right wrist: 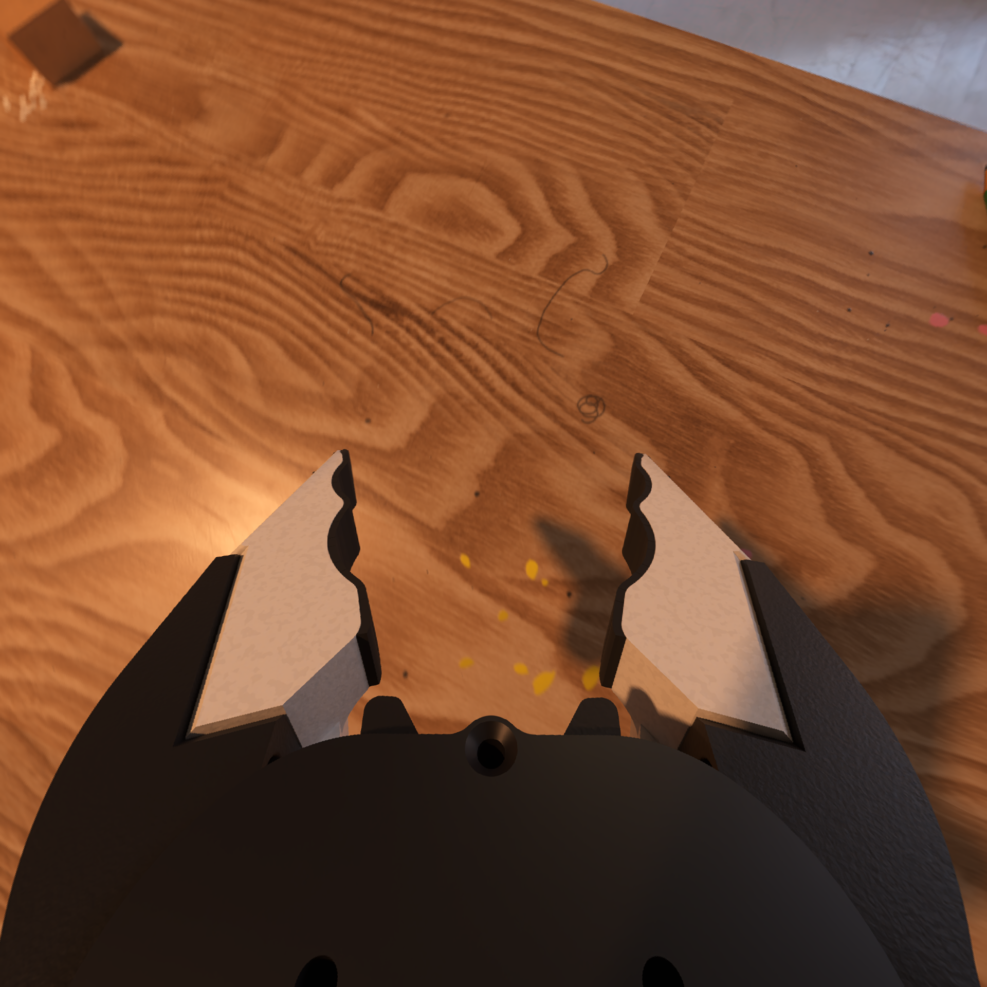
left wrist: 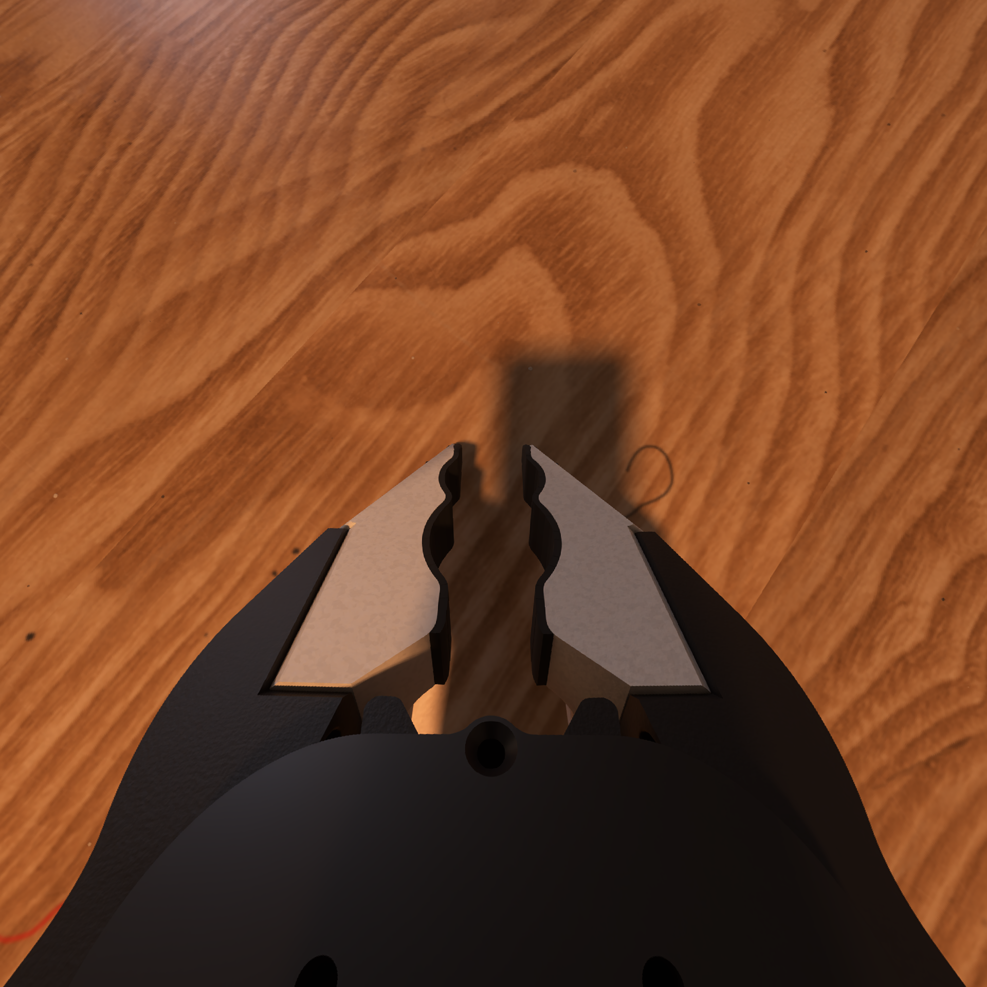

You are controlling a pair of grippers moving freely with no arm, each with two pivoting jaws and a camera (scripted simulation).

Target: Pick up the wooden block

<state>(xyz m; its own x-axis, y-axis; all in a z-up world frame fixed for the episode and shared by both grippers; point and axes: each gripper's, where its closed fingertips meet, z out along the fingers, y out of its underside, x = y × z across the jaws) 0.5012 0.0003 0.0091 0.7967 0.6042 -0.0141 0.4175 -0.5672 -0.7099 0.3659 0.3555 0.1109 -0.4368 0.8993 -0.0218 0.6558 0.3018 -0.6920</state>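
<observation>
In the left wrist view we see a tabletop [left wrist: 267,213] of warm orange-brown wood with broad, wavy grain. Our left gripper [left wrist: 491,448] has a matte black, rounded body and two pale, wedge-shaped fingers [left wrist: 374,587] with a faintly mottled surface and black scalloped inner edges. It tilts down toward the table, close above it. The jaws stand only narrowly apart and nothing lies between them, just the bare wood and a dark, blocky shadow [left wrist: 561,406] cast ahead of the tips. A thin dark curl of thread [left wrist: 654,475] lies on the table just right of the right tip. The block does not show in this view.

In the right wrist view the same grained tabletop [right wrist: 213,374] runs to an edge at the upper right, with pale grey floor [right wrist: 854,48] beyond. Our right gripper [right wrist: 491,454] is of the same build, angled down over the table, its jaws spread wide and holding nothing. Yellow specks [right wrist: 542,681] dot the wood between the fingers, and thin dark scribbles [right wrist: 566,299] lie farther ahead. The wooden block [right wrist: 59,42], a dark brown, flat-faced cube set corner-on, rests on the table at the far upper left, well apart from this gripper.
</observation>
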